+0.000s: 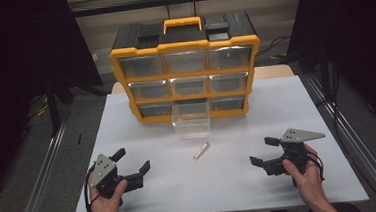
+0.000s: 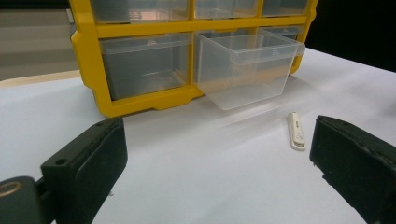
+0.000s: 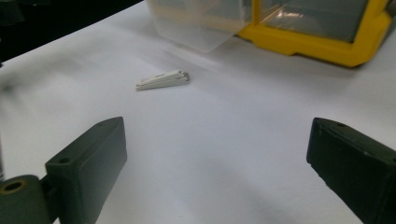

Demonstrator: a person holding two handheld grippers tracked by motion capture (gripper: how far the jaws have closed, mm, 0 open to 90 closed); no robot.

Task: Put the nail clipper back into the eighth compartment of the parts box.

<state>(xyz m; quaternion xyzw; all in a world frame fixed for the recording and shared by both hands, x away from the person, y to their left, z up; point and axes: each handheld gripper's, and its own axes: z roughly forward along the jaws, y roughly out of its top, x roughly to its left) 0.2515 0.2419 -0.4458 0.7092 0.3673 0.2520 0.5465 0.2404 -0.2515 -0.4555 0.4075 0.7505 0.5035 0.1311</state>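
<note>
- Holding both grippers low over the white table [image 1: 282, 189], we are keeping the left gripper [image 1: 132, 162] at about 7 o'clock and the right gripper [image 1: 263, 151] at about 4 o'clock, each with its jaws spread wide and nothing between them.
- We are looking at a small white clip-like piece [image 1: 201, 150], which is lying flat near the table's centre, just toward 6 o'clock from the pulled-out clear drawer [image 1: 191, 120] and well apart from both grippers.
- We are judging that the piece is thin and lying flush on the table, so jaws closing from above could be sliding over it or flicking it away.
- We are also thinking that a push toward 12 o'clock could be driving the piece under the overhanging drawer, where reaching it gets harder.
- The drawer is hanging out of the bottom row of the yellow-and-black organizer cabinet [image 1: 118, 71]; a careless bump could be tipping it out.
- We are finding no brand or label that can be read; a faint mark on the piece in the left gripper view [image 2: 296, 130] is too small to make out.
</note>
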